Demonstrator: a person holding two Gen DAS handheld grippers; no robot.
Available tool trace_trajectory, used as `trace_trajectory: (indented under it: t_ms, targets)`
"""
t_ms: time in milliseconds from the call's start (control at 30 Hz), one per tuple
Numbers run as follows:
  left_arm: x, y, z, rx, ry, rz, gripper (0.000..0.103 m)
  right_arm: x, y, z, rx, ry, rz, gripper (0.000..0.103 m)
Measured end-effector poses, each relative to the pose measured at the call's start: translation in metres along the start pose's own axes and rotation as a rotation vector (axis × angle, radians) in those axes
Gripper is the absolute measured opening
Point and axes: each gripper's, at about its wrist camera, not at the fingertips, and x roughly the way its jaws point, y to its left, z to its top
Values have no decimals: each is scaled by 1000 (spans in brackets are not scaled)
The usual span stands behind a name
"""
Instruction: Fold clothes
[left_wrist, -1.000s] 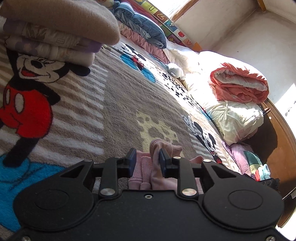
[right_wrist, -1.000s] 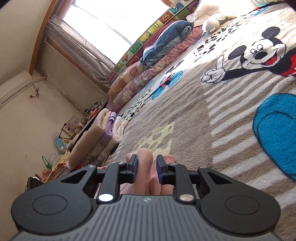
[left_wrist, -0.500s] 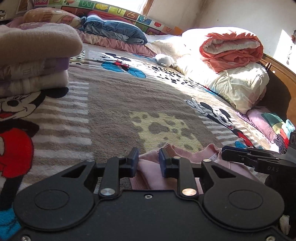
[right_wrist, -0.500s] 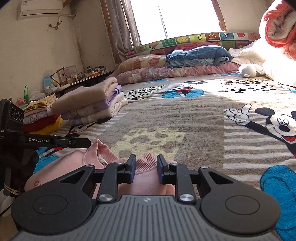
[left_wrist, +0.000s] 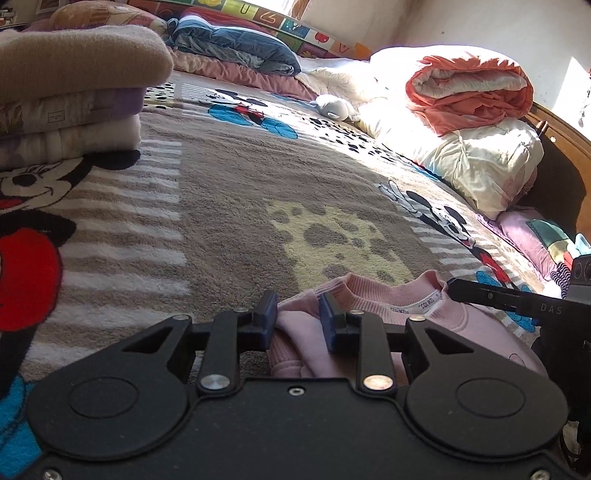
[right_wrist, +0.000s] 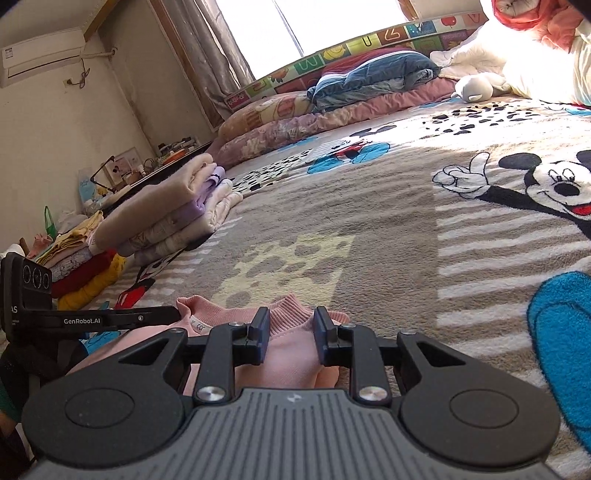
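A pink sweatshirt (left_wrist: 424, 317) lies on the Mickey Mouse blanket (left_wrist: 229, 192) with its ribbed collar towards the bed's middle. My left gripper (left_wrist: 297, 317) is at its left shoulder, jaws slightly apart with pink cloth between them. My right gripper (right_wrist: 288, 334) is at its right shoulder (right_wrist: 291, 343), jaws slightly apart around the cloth. Each gripper shows in the other's view: the right one (left_wrist: 517, 299) at the collar's right, the left one (right_wrist: 110, 317) at the collar's left.
A stack of folded clothes (left_wrist: 70, 96) sits far left on the blanket (right_wrist: 369, 221); it also shows in the right wrist view (right_wrist: 173, 214). Pillows (left_wrist: 236, 48), a white plush toy (left_wrist: 336, 107) and rolled quilts (left_wrist: 469, 96) line the far and right sides. More folded clothes (right_wrist: 81, 266) lie at the left edge.
Both grippers swung level and lowered the pink sweatshirt, which now lies spread flat on the blanket. Both pairs of jaws have widened a little.
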Motion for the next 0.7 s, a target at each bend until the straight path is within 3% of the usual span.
trace_trajectory:
  t_ms: [100,133,200,267,367,500,600,700]
  targets:
    - [-4,1,1,-9,-8,1,28,-9,3,1,-20,-54,9,31]
    - [-6,1,1,-12,-11,-2,28,-13,4,2,-25,-70,13,35]
    - [-11,2,3,-18,-29,-17,29,-21,1,6,-9,-88,15,55]
    - [-18,3,5,-26,-60,-24,29,-24,-4,8,14,-86,12,59]
    - [-32,2,9,-17,-119,-39,29,-20,-10,7,35,-68,22,55]
    - [-43,-8,12,37,-179,-92,29,-22,4,6,-47,-109,-8,48]
    - [-34,-17,10,89,-162,-113,29,-28,18,8,-134,-136,6,48]
    - [-18,-23,4,139,-88,-67,29,-18,28,6,-197,-78,22,48]
